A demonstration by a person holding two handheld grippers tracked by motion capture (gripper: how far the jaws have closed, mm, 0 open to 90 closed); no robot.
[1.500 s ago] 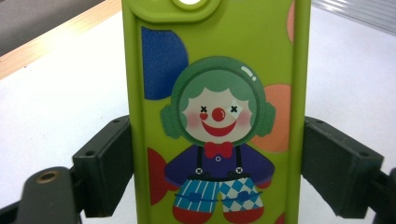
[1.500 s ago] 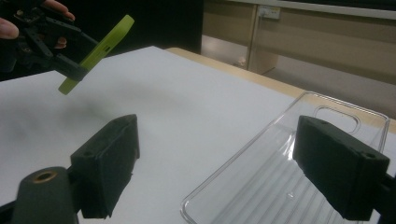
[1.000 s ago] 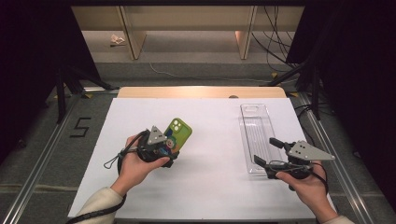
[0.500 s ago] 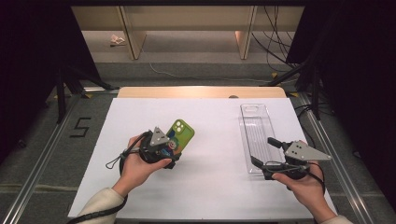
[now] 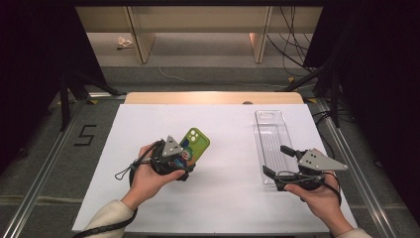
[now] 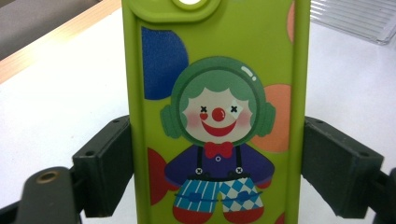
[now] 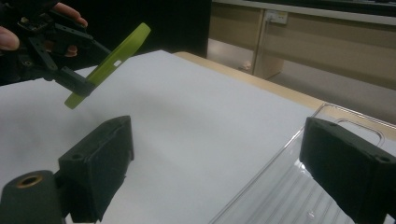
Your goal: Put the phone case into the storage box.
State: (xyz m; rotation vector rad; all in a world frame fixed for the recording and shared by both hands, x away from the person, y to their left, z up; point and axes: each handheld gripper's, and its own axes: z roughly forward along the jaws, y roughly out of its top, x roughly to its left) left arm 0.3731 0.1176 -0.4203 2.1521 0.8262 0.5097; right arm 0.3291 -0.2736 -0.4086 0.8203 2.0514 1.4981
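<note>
I work in a lab recording bay: white table (image 5: 223, 208), black curtains (image 5: 34, 74), floor rails (image 5: 44, 173), loose cables (image 5: 292, 49).

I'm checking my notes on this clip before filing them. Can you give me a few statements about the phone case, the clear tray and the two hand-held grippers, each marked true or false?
1. The left hand-held gripper grips the green phone case by its long edges. True.
2. The phone case lies flat on the table. False: the right gripper view shows it lifted and tilted above the white table.
3. The right hand-held gripper holds the clear plastic tray. False: its jaws stand open at the tray's near end, with nothing pressed between them.
4. The case shows a clown picture. True.
</note>
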